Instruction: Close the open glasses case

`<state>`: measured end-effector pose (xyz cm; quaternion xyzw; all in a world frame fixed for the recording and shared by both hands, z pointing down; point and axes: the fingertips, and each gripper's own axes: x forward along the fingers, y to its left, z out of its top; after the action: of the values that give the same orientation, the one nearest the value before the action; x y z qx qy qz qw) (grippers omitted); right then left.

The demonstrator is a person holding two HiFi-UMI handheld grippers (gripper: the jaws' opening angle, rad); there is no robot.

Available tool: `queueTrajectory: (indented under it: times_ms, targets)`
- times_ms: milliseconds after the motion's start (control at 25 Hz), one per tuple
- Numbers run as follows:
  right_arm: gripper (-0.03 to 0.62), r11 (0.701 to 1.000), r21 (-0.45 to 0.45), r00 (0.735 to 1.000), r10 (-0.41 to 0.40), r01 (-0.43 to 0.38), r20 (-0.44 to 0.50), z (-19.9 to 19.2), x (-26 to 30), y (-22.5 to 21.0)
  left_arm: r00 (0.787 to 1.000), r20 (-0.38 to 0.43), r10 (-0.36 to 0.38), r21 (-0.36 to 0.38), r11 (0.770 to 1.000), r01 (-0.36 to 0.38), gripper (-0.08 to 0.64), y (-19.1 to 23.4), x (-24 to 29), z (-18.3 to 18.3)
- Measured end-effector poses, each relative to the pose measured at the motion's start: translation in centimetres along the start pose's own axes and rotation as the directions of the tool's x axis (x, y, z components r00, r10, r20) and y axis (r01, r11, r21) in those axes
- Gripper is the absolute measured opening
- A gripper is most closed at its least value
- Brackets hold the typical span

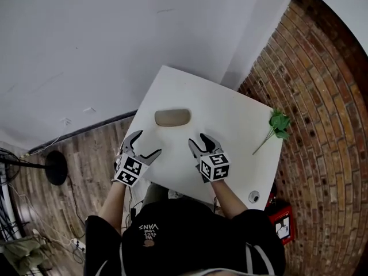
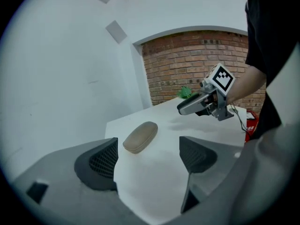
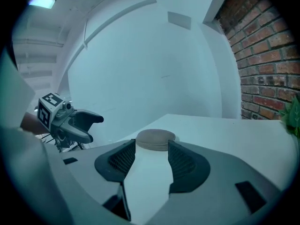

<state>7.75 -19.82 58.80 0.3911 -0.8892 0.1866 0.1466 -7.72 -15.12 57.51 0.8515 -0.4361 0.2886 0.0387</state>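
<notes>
black short-sleeved shirt (image 1: 190,234) with small print (image 1: 150,230); grey left tongs (image 1: 147,144), right tongs (image 1: 197,141), black-and-white marker cubes (image 1: 215,167).

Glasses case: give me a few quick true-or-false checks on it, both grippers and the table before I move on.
1. The glasses case lies shut on the table. True.
2. The left gripper is clamped on the case. False: its jaws stand apart, empty, short of the case.
3. The right gripper is open and holds nothing. True.
4. The green sprig lies on the case. False: it lies at the table's edge by the brick wall, well apart.
</notes>
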Motion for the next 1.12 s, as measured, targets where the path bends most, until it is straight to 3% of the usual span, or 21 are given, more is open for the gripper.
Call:
queueTrajectory:
  times_ms: [200, 640, 1120]
  targets:
    - [0.216, 0.999, -0.017, 1.000, 0.027, -0.027, 0.006, -0.4, -1.7, 1.7, 0.999, -0.015, 0.041, -0.021, 0.999, -0.041, 0.393, -1.9, -2.2, -1.7]
    - [0.186, 1.000, -0.018, 0.999, -0.006, 0.007, 0.033, -1.6, -5.2, 6.0, 0.997, 0.057, 0.060, -0.027, 0.998, -0.058, 0.236, -4.3, -5.4, -2.7]
    - [0.002, 0.992, -0.009, 0.990, -0.126, 0.127, 0.062, -4.1, -8.2, 14.1, 0.998, 0.057, 0.026, 0.003, 1.000, -0.026, 0.013, -5.4, -12.9, -7.8]
